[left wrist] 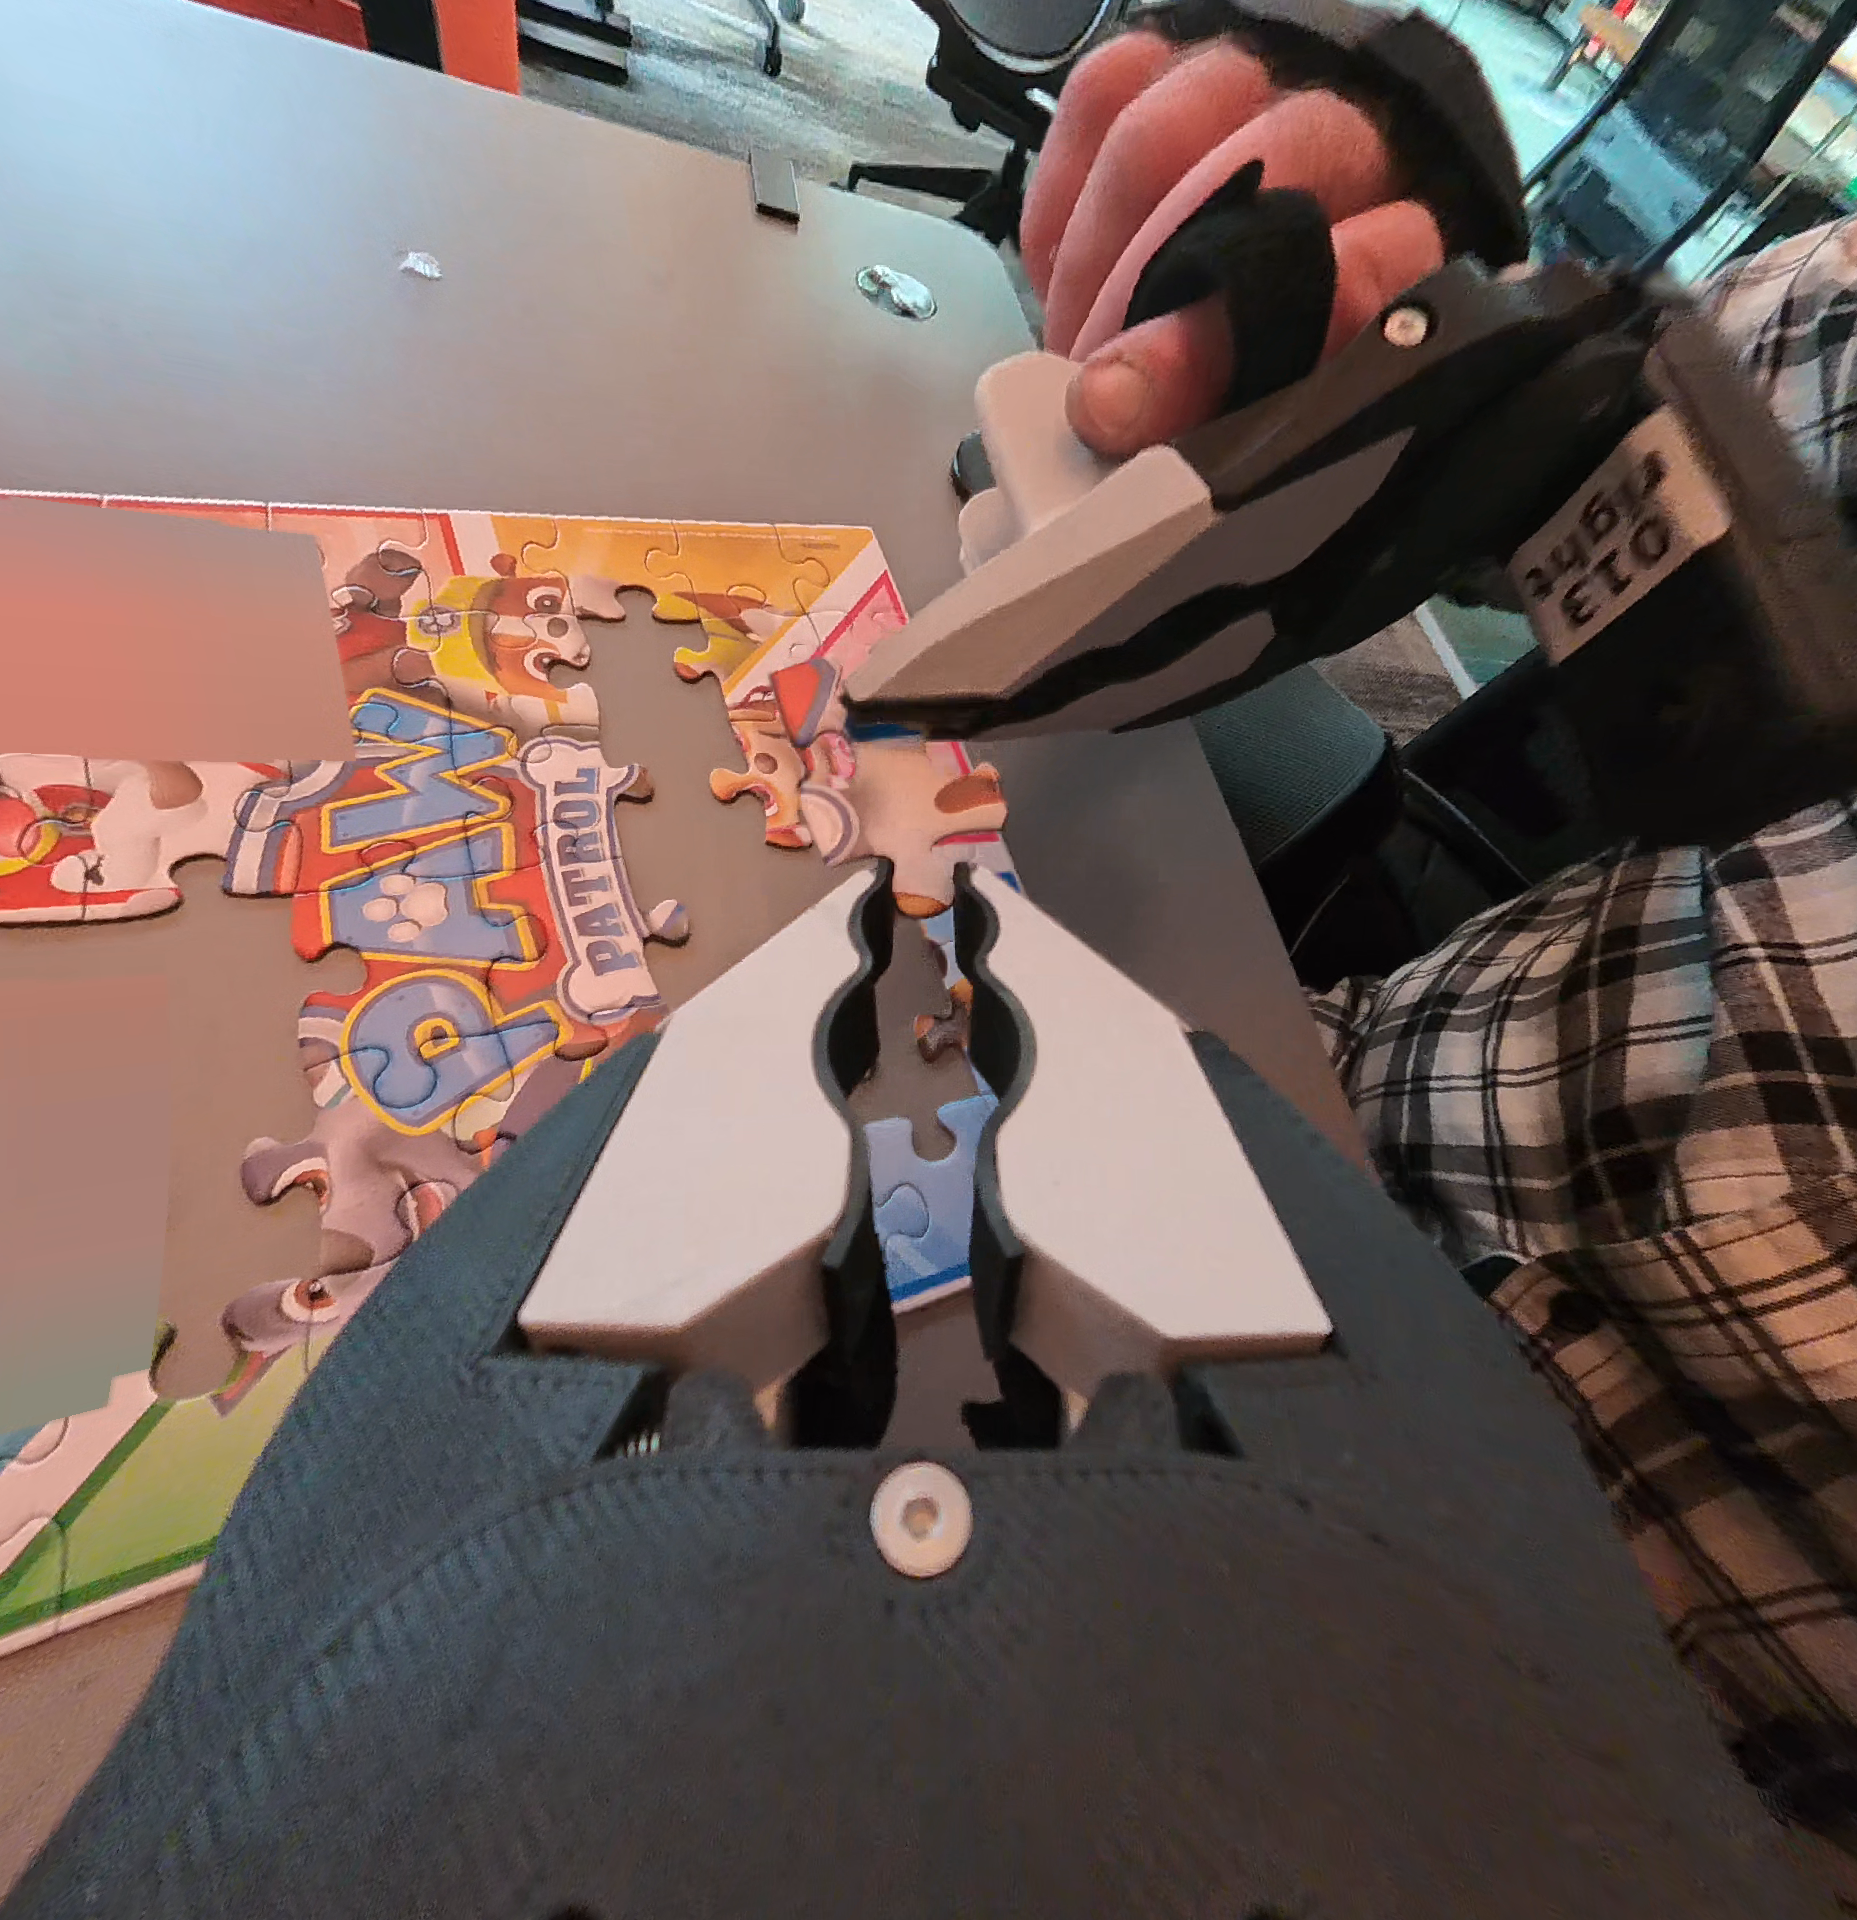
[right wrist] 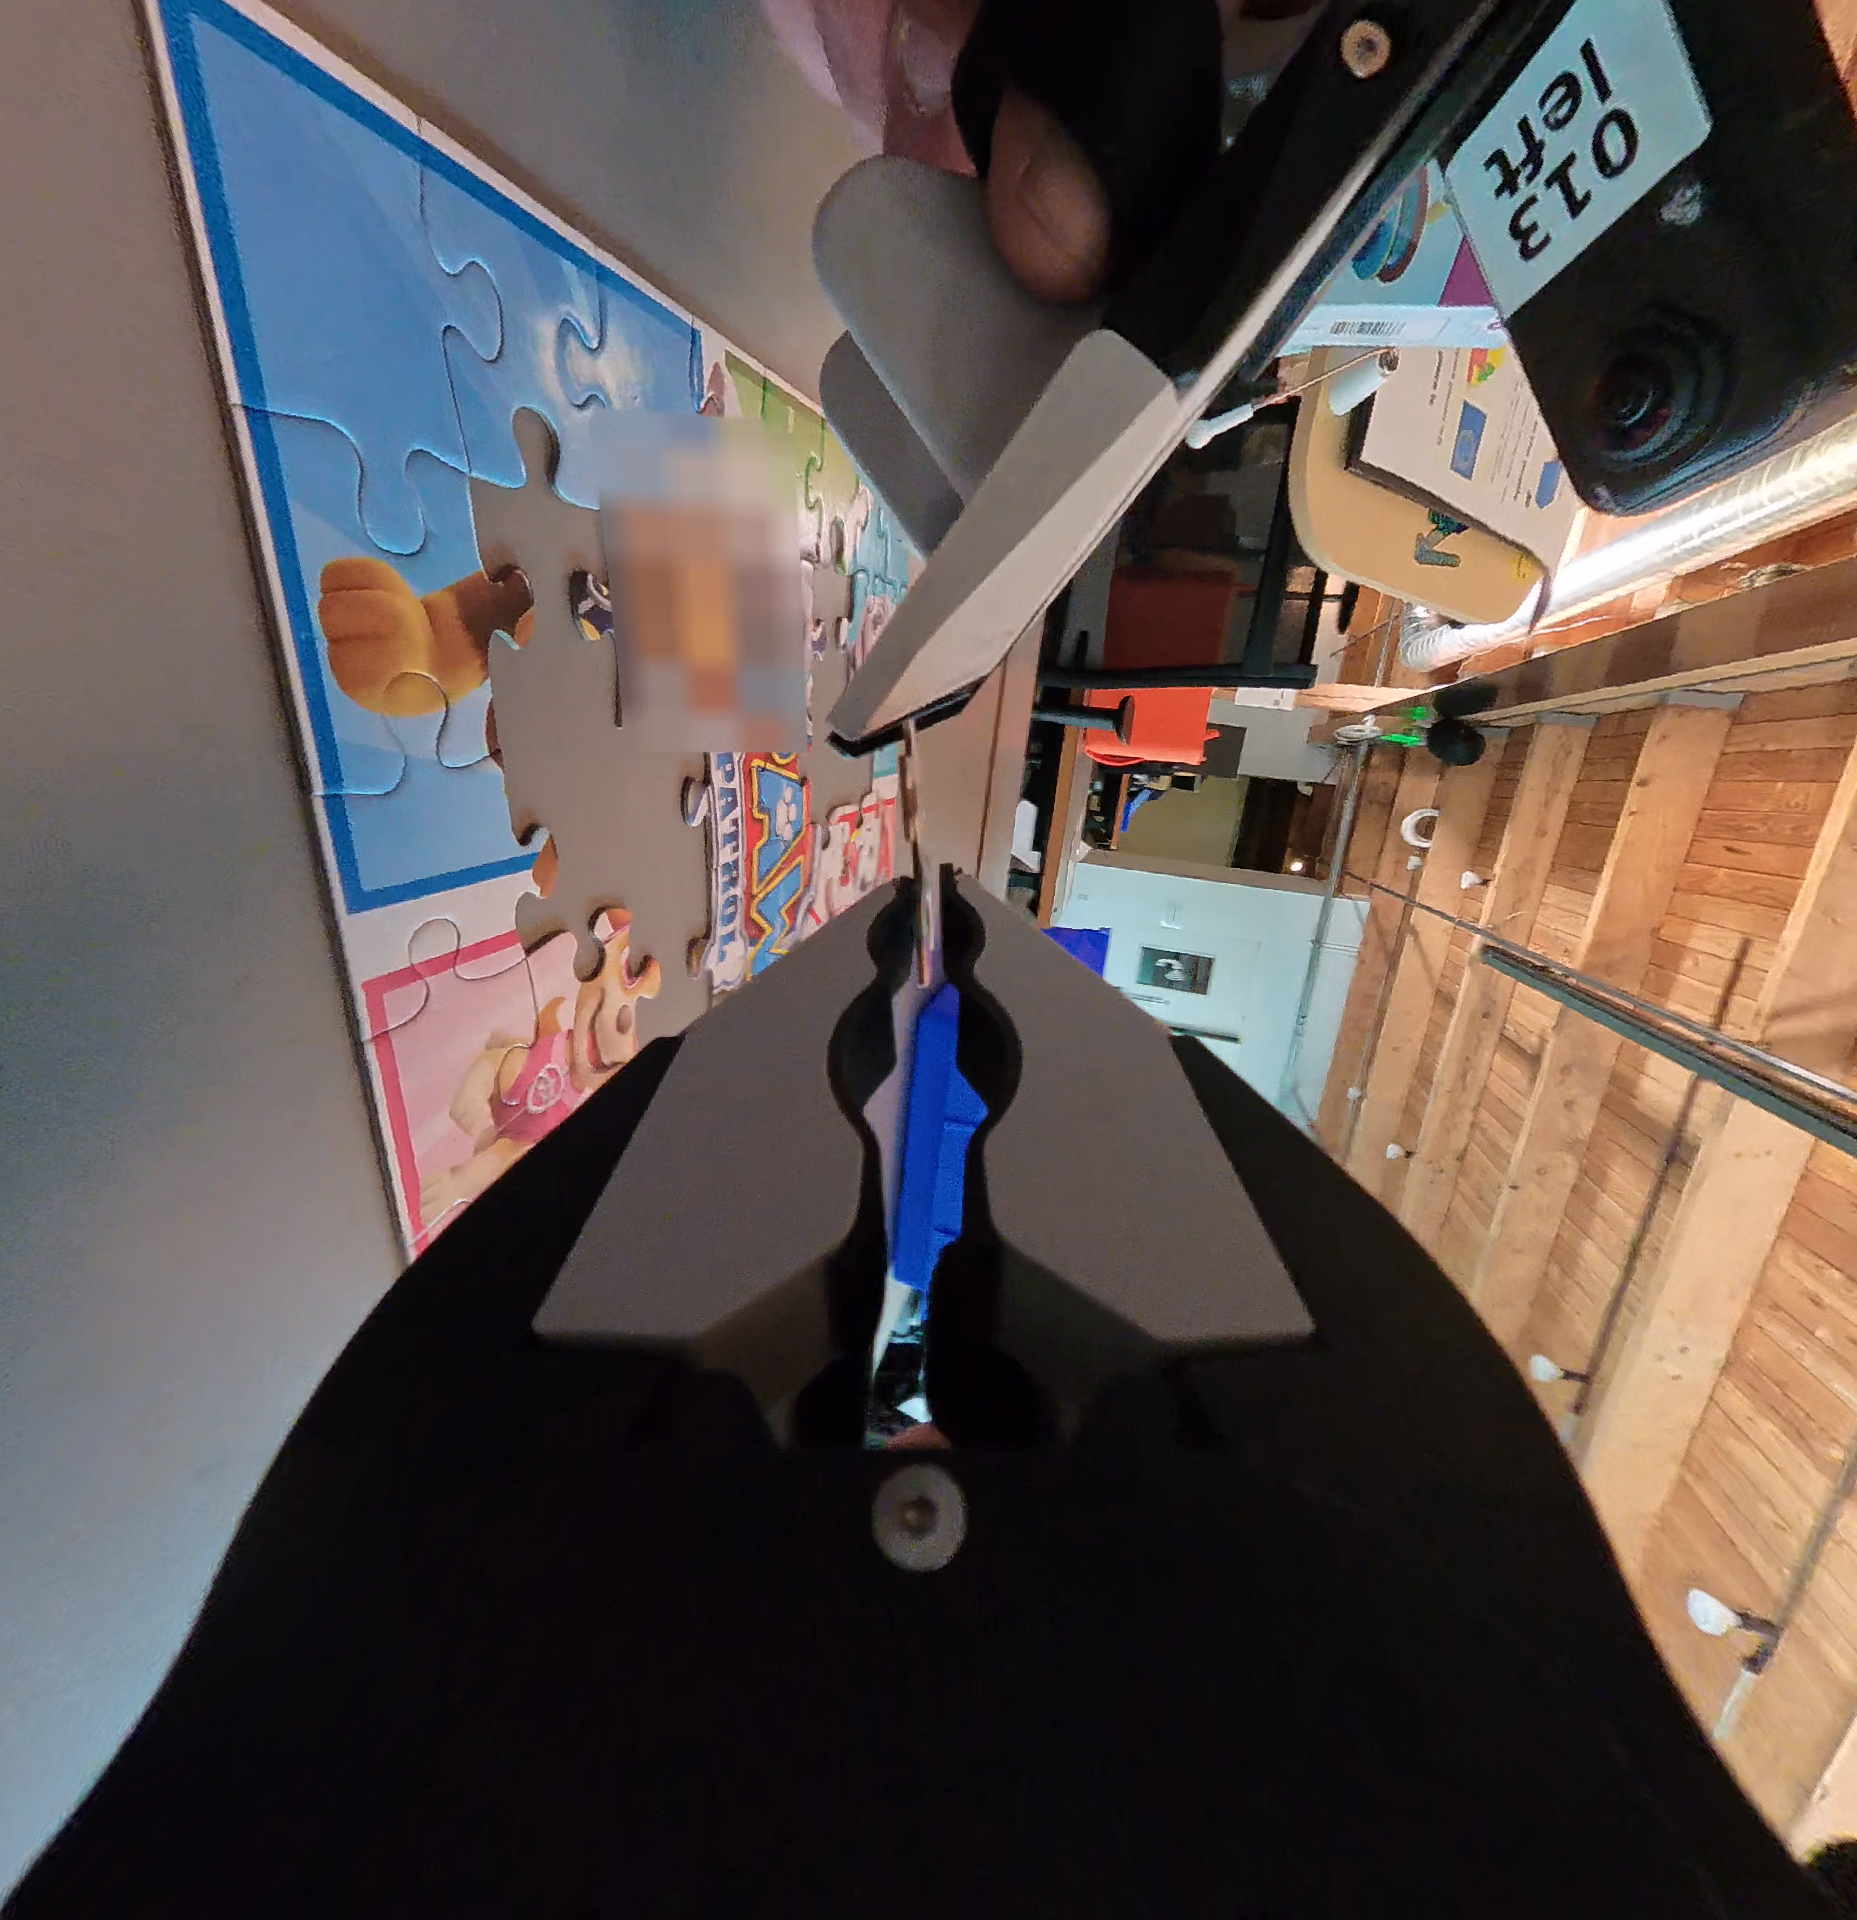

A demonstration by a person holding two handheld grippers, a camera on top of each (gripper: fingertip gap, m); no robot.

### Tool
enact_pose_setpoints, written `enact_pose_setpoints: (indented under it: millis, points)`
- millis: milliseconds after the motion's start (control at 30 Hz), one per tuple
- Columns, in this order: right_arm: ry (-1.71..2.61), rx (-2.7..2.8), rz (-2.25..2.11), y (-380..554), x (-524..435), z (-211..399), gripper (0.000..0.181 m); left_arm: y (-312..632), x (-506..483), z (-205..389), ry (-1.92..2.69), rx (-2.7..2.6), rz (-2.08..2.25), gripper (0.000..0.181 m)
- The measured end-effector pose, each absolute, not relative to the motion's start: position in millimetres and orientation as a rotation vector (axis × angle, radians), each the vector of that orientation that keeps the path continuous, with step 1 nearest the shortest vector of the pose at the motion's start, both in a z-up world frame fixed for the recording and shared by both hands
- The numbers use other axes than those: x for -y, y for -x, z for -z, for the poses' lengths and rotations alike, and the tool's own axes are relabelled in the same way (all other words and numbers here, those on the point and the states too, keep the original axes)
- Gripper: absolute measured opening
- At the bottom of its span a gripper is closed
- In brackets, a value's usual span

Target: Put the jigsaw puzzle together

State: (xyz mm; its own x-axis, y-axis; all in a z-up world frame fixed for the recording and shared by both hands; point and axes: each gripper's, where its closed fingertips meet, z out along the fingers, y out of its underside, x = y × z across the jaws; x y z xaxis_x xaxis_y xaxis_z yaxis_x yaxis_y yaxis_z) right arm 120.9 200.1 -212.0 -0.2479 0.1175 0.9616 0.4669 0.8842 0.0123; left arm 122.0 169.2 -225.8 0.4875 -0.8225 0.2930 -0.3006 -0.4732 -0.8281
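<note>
The puzzle (left wrist: 436,935) lay flat on the grey table (left wrist: 488,312), part built: a straight outer border, a logo block at its middle, and bare table showing through gaps on its left side and in a tall gap (left wrist: 633,707) right of the logo. Seen from the right wrist, its blue corner section was joined, with another ragged gap next to it.

Over the puzzle's right edge, the left gripper (left wrist: 924,883) pointed forward and slightly down, its light fingers drawn narrow. They sat on either side of the lower tab of a loose piece (left wrist: 903,800) and pinched it by its edges. That piece faced the left camera and showed white, orange and a little blue. It hung above the puzzle's right border, clear of the pieces lying there.

Further right, the right gripper (left wrist: 859,712) came in from the upper right, tilted down toward the puzzle. A bare hand (left wrist: 1194,239) with a black strap across the fingers held it, and a plaid sleeve (left wrist: 1630,1091) lay behind. Its jaws were clamped on the same piece at the upper corner. From the right wrist the piece showed edge-on as a thin strip, squeezed flat between that gripper's tips.
</note>
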Motion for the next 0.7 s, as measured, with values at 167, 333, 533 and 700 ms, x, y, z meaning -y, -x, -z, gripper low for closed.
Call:
enact_pose_setpoints:
  millis: [167, 333, 533, 700]
  points:
    - [0.568, 1.859, 0.161, -123.5, -194.4, 215.9, 0.017, -111.3, -164.5, 234.0, 2.058, -0.998, 0.834, 0.010]
    - [0.589, 1.926, 0.099, -122.9, -181.5, 227.9, 0.001, -109.3, -146.8, 240.3, 2.118, -1.054, 0.892, 0.010]
    - [0.602, 2.011, 0.077, -121.6, -172.3, 249.5, 0.000, -105.4, -135.8, 261.3, 2.232, -1.107, 0.867, 0.012]
    - [0.583, 2.070, 0.124, -118.8, -170.2, 263.0, 0.000, -88.2, -130.1, 265.4, 2.303, -1.131, 0.771, 0.020]
